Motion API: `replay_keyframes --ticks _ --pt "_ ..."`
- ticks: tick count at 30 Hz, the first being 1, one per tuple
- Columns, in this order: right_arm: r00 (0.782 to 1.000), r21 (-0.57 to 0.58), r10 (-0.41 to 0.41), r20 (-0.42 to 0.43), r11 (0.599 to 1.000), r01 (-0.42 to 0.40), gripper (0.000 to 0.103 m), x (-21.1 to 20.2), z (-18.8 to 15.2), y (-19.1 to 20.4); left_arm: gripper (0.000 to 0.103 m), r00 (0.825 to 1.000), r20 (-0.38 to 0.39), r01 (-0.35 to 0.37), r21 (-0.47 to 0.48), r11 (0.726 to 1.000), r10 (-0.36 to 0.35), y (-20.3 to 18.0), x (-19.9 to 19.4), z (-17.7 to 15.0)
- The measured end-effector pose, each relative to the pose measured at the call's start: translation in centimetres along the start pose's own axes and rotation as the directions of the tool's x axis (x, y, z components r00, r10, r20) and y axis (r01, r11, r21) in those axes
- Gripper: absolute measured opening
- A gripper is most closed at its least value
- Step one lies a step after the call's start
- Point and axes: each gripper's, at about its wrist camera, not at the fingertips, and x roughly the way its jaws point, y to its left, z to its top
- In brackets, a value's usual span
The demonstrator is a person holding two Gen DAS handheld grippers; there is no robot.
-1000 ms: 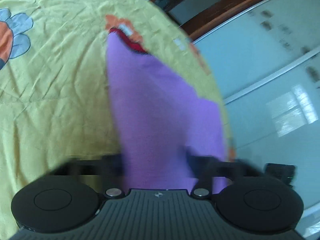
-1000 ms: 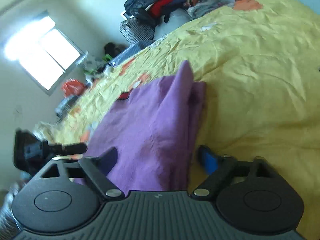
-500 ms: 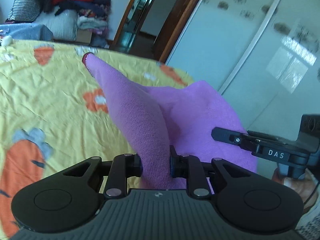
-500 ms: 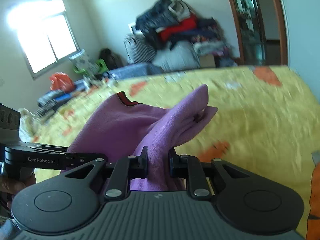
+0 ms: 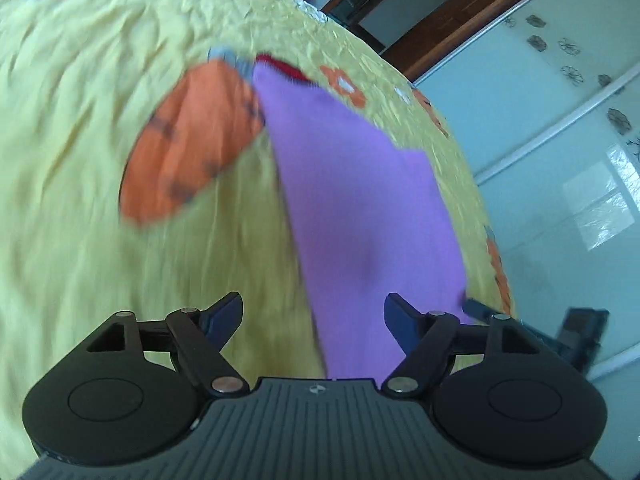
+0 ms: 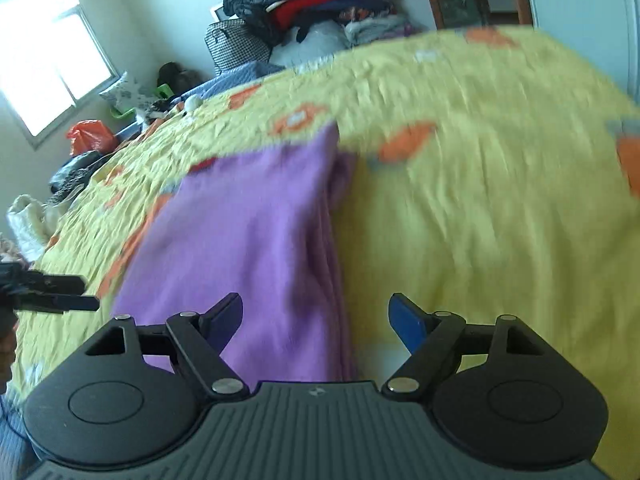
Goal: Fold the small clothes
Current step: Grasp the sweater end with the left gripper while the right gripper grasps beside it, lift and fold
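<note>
A small purple garment with a red trimmed edge at its far end lies flat on the yellow bedspread. My left gripper is open just above its near end, the cloth running between the fingers. In the right wrist view the garment lies folded lengthwise, with a doubled edge on its right side. My right gripper is open over that near right edge. The left gripper's fingers show at the far left of the right wrist view.
The bedspread has orange carrot and flower prints. A pile of clothes and bags stands beyond the bed. A window is at left. A white sliding wardrobe runs along the bed's right side.
Half a second ago both grippers were shut on the purple garment and held it up. Now both are open and the garment lies flat on the bed.
</note>
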Motion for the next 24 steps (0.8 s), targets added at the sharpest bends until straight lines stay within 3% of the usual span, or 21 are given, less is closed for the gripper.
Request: replay_keyframes --ticks 3,5,8,10,12,13,14,15,17,20,24 --pt "0.997 0.023 0.076 0.032 0.997 -0.076 0.08 -0.2 -0.4 -1.3 0.087 0.999 0.029 0.031 -0.014 0.999 -0.03 -0.7 0.8 -2.6" --pt "0.991 0.046 0.129 0.029 0.99 -0.13 0.081 0.3 0.0 -1.6 0.091 0.998 0.07 0.007 -0.032 0.999 -0.005 -1.7 1.6 -3.1" --pt "0.983 -0.007 0.181 0.017 0.984 -0.181 0.08 2.0 0.7 -0.4 0.095 0.995 0.094 -0.022 -0.02 1.0 0.024 -3.0 3.0 -1.7" --pt "0.976 0.025 0.216 0.021 0.976 -0.217 0.08 3.4 1.9 -0.8 0.095 0.99 0.12 -0.078 0.012 0.997 0.076 -3.4 4.1 0.1" --pt "0.966 0.068 0.258 0.006 0.964 -0.257 0.08 5.1 3.5 -1.1 0.091 0.99 0.114 -0.088 0.015 0.996 0.086 -3.3 5.1 1.7" --pt "0.956 0.08 0.293 -0.012 0.953 -0.292 0.08 5.9 4.0 -1.1 0.088 0.99 0.117 -0.08 0.009 0.997 0.078 -3.2 5.6 2.6" --pt "0.954 0.091 0.298 -0.022 0.951 -0.295 0.066 6.6 4.4 -0.8 0.069 0.992 0.101 -0.073 -0.005 0.997 0.073 -3.0 6.3 3.4" --pt "0.969 0.079 0.245 -0.032 0.967 -0.242 0.019 7.0 4.7 -0.4 0.033 0.991 0.09 -0.093 -0.021 0.995 0.094 -3.1 6.8 4.1" --pt "0.976 0.049 0.214 -0.038 0.976 -0.212 0.018 7.6 4.8 0.3 0.028 0.992 0.052 -0.119 -0.009 0.993 0.119 -3.9 7.5 5.0" --pt "0.985 -0.039 0.17 0.024 0.985 -0.169 0.016 6.0 5.0 1.5 0.024 0.987 0.065 -0.155 0.115 0.981 0.149 -6.6 7.2 5.4" --pt "0.981 -0.069 0.153 0.117 0.987 -0.145 0.015 2.7 6.6 1.9 0.023 0.992 0.116 -0.083 0.215 0.973 0.058 -9.8 6.2 6.2"
